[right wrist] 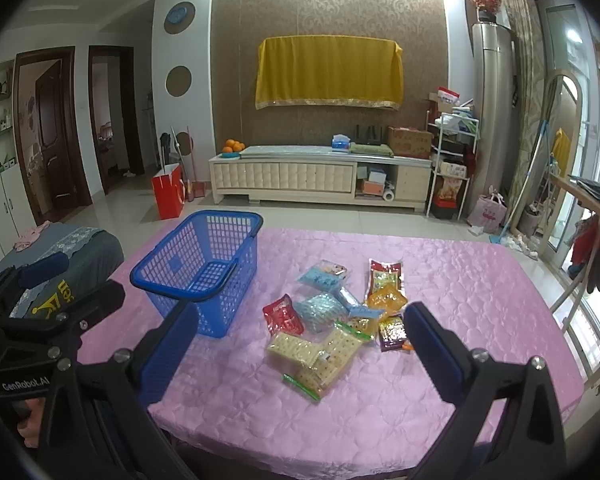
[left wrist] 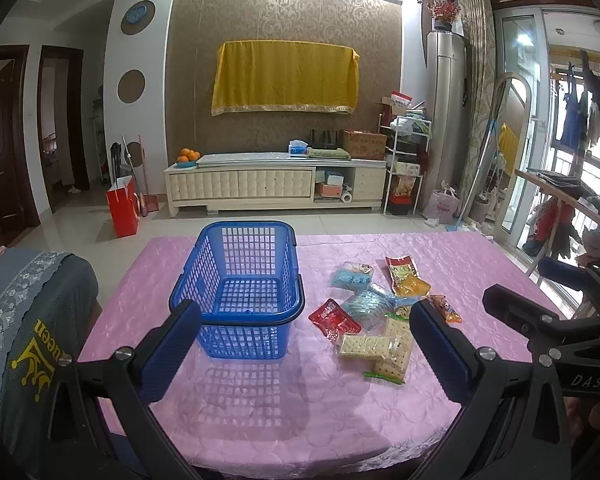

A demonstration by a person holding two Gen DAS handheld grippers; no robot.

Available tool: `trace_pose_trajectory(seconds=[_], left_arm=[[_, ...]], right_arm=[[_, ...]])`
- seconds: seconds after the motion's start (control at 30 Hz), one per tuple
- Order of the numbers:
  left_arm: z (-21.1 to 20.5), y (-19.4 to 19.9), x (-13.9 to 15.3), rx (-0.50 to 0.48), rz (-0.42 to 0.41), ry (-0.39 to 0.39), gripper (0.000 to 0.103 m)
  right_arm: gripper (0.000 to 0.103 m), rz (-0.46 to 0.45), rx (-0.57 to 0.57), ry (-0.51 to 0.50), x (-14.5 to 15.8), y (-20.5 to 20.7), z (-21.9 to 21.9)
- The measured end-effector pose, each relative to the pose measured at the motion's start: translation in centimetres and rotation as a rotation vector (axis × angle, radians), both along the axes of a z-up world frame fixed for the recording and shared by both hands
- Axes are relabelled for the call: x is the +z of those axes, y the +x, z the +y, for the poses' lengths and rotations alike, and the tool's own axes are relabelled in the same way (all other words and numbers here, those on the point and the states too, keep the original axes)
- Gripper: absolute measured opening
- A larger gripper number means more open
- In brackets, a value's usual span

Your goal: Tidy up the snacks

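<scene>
An empty blue plastic basket (left wrist: 240, 292) (right wrist: 204, 268) stands on the pink tablecloth (left wrist: 260, 400) (right wrist: 460, 300), left of a pile of several snack packets. The pile holds cracker packs (left wrist: 364, 346) (right wrist: 296, 350), a red packet (left wrist: 334, 318) (right wrist: 283, 315), light blue packets (left wrist: 352, 276) (right wrist: 320, 308) and an orange-yellow packet (left wrist: 404, 276) (right wrist: 386, 284). My left gripper (left wrist: 304, 344) hangs open above the table's near side, basket and snacks showing between its fingers. My right gripper (right wrist: 300, 344) is open too, over the near edge facing the snack pile. Neither holds anything.
A chair with a grey cover (left wrist: 32, 320) (right wrist: 60, 256) stands at the table's left. Beyond the table are tiled floor, a red bag (left wrist: 122, 208), a TV cabinet (left wrist: 276, 180) and a drying rack (right wrist: 588, 240) at the right.
</scene>
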State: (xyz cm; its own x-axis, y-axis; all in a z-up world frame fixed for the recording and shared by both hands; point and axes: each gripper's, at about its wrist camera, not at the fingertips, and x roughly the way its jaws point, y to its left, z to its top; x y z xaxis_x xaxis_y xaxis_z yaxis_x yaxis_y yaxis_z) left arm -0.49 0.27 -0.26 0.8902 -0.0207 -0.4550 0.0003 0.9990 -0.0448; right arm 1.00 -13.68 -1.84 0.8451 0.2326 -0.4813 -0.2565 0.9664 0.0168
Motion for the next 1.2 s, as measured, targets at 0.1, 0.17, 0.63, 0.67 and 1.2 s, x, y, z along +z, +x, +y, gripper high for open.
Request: trace_pose_trajectory(seconds=[0.1,0.17,0.63,0.67,1.2], left_arm=[[0.0,0.1,-0.1,-0.001,0.002,0.000,0.103],[0.0,0.0,-0.2,-0.002,0.004,0.001,0.103],[0.2,0.3,-0.3,-0.005,0.014,-0.001,0.103],[0.2,0.3,-0.2,-0.004,0.013,0.000,0.103],[-0.3,3.2,-0.2,-0.022,0.055,-0.013,0.103]], right_arm=[[0.103,0.001,0.001,0.000,0.1,-0.1,0.0],[0.103,-0.001,-0.001,-0.005,0.2,-0.2,0.1],[0.103,0.004,0.004,0.004,0.2,0.0,0.1],[0.103,0.004,0.004,0.003,0.2,0.0,0.2],[0.103,0.035,0.012,-0.001,0.1,2.4,-1.0]])
